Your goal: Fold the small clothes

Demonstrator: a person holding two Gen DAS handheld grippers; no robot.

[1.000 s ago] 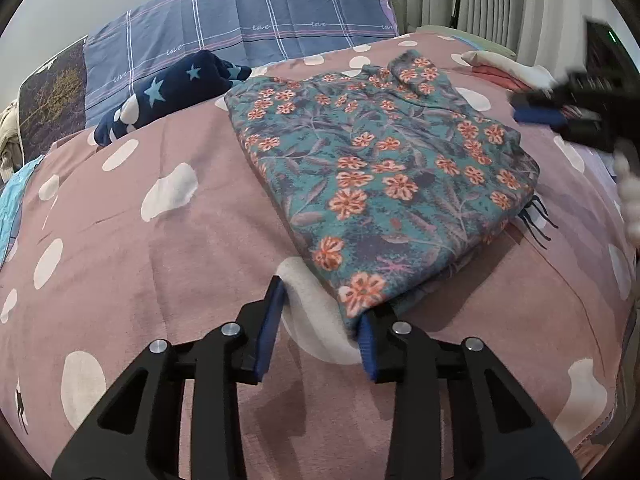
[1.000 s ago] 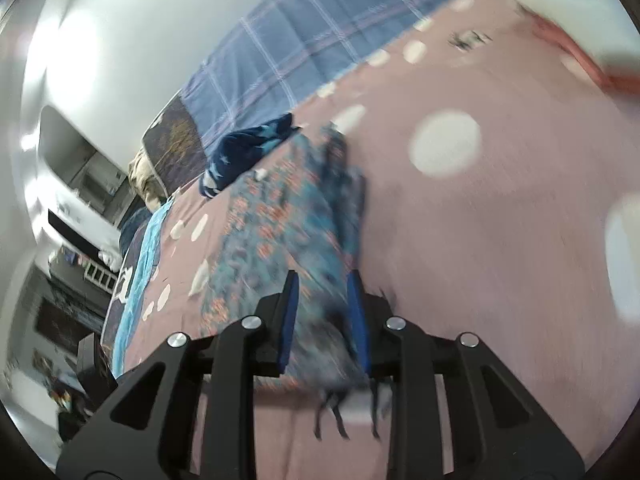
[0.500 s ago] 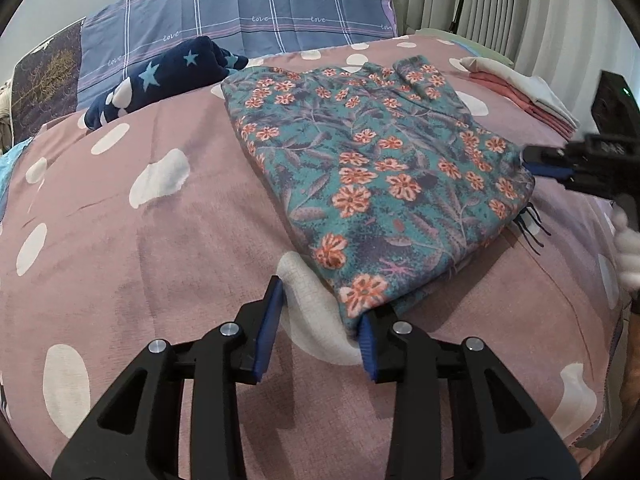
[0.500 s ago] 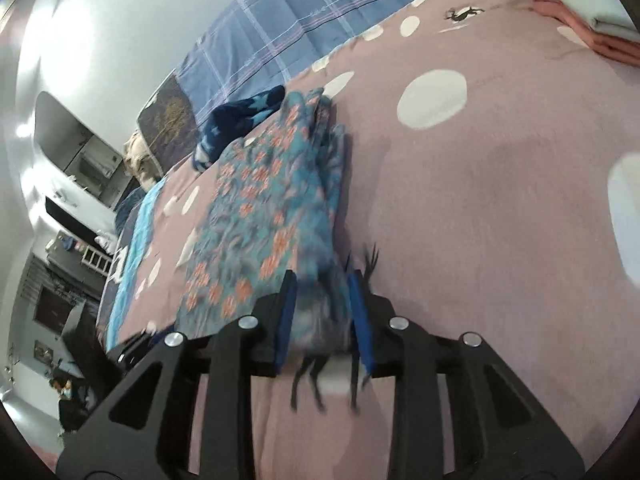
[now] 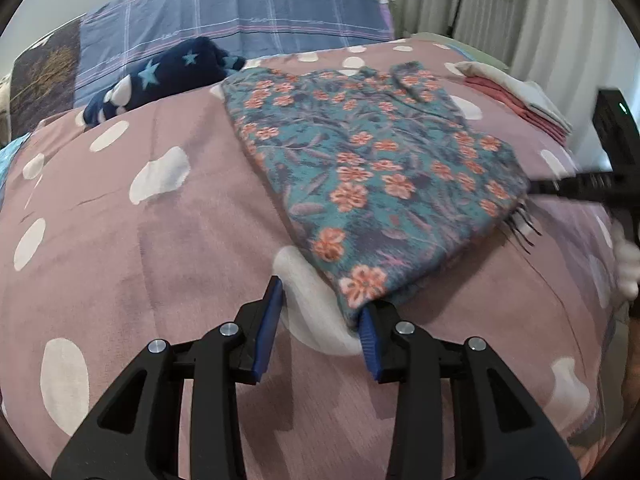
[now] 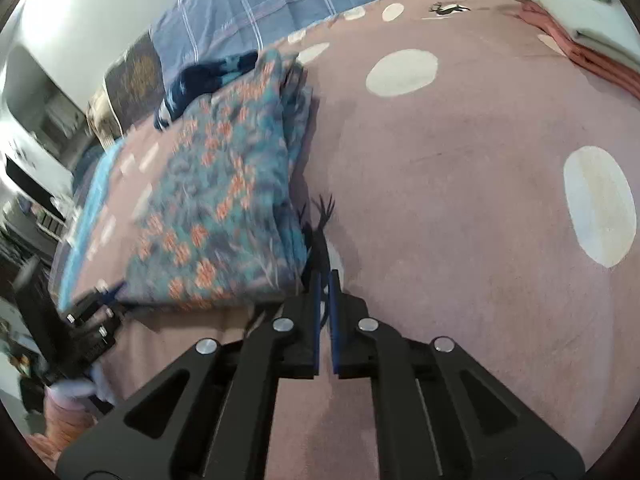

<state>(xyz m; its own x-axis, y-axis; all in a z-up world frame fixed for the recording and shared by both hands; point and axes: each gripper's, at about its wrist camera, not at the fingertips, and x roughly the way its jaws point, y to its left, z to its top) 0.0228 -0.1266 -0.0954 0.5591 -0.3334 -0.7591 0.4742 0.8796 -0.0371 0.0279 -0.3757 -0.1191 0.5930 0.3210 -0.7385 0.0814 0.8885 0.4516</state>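
Right hand-held gripper point(image 6: 324, 280) had just closed on the dark fringe at the corner of the floral cloth point(image 5: 372, 168), vs. spread half a sec earlier. Left hand-held gripper point(image 5: 320, 312) stayed wide open at the near corner. Cloth lay folded on the bed point(image 5: 160, 240); next fold looked imminent.

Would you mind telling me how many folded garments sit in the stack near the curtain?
2 visible: a cream piece on top and a pink one beneath it, at the bed's far right edge; more may be hidden.
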